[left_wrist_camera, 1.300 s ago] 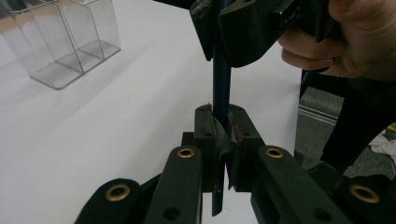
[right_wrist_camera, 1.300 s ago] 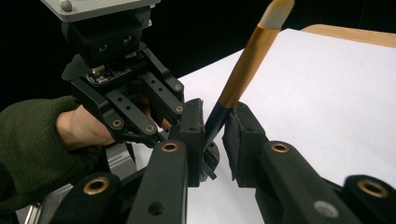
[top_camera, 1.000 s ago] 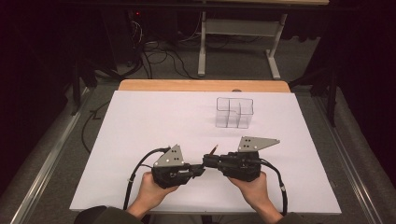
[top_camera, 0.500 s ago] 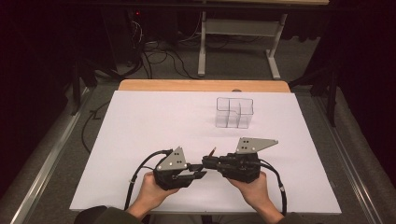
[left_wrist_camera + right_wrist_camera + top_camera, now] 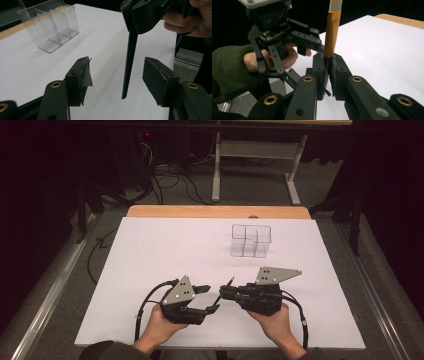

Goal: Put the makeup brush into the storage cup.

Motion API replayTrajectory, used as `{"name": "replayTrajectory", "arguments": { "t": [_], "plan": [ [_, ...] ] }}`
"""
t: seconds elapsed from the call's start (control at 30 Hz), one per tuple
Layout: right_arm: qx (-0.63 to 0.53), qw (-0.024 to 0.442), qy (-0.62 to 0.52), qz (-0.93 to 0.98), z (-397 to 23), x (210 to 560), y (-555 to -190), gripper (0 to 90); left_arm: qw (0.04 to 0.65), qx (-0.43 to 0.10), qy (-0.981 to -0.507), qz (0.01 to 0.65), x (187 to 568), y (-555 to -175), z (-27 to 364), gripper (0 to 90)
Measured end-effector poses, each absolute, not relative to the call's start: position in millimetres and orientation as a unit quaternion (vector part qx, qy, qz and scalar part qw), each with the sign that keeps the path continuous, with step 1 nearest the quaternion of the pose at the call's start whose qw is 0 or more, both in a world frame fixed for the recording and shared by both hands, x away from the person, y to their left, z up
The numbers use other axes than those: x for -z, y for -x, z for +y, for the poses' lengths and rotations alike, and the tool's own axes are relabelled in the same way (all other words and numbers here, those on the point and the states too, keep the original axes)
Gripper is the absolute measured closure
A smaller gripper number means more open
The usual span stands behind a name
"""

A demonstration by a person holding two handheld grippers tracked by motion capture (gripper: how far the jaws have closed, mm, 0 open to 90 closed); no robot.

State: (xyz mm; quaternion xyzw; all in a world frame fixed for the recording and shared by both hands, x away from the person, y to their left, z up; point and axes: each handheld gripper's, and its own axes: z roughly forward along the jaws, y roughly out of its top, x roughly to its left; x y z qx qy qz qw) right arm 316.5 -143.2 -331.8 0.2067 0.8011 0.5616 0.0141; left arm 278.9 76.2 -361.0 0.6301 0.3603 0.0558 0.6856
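A: Where is the brush (image 5: 331, 32) at this moment?

B: The right gripper (image 5: 226, 293) has it. Its 2 fingers (image 5: 320, 67) are pressed together on the dark handle, just below the gold ferrule, as the right gripper view shows. In the high view the brush sits low over the white counter (image 5: 150, 250), near its front edge, between the 2 hands.

A: And the left gripper (image 5: 210, 298)?

B: Its fingers (image 5: 78, 77) have just been opening and now stand wide. In the left gripper view the thin dark end of the brush handle hangs in the gap between them, touching neither pad.

A: So 1 gripper alone carries it?

B: Yes, the right 1. The left 1 is around the handle's end, not on it.

A: Anything else on the counter?

B: A clear plastic organizer (image 5: 251, 240) with several compartments, standing upright farther back and to the right, well apart from both grippers. The left hand (image 5: 159, 329) and the right hand (image 5: 272, 324) each grasp their gripper from the near side.
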Motion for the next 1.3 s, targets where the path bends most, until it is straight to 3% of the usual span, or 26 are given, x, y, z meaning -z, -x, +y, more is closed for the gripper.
{"name": "replayTrajectory", "arguments": {
  "t": [0.67,1.2,1.3],
  "plan": [
    [-0.556,0.03,-0.21,0.804,-153,327,-316,85.0,0.695,-0.088,-0.577,0.42,354,-293,123,36.8],
    [-0.543,0.04,-0.211,0.812,-157,325,-318,85.0,0.698,-0.17,-0.513,0.47,362,-302,167,37.2],
    [-0.544,0.043,-0.211,0.811,-160,324,-319,85.0,0.695,-0.164,-0.507,0.483,367,-302,172,37.3]
  ]
}}
